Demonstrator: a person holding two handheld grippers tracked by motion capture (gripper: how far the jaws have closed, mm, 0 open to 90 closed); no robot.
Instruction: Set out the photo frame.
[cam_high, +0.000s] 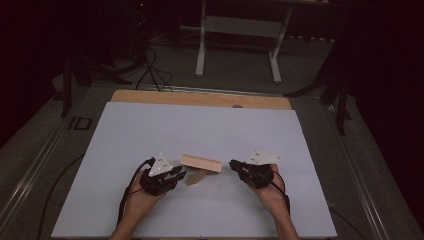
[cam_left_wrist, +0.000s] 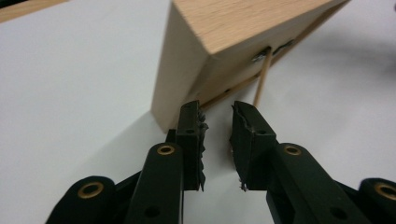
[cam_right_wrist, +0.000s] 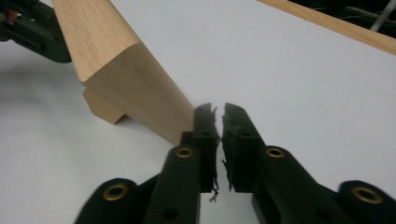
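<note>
Two hand-held grippers are flanking a wooden block that is lying on the white sheet covering the table, towards its near edge and about midway across. In the high view the left gripper is sitting just left of the block, and the right gripper is sitting just right of it, each held in a hand coming in from the near side.

In the left gripper view the left gripper is standing with its jaws slightly apart, a clear gap between them, gripping nothing; one jaw tip is lying right against the block's near corner. A thin wooden dowel is running down from the block's underside to the sheet, beside a small metal fitting.

In the right gripper view the right gripper is showing its jaws almost together, only a narrow slit left between them, with nothing held; its left jaw is sitting just beside the block's end face. A smaller wooden piece is sticking out beneath the block, and the left gripper is appearing dark at the far end.
</note>
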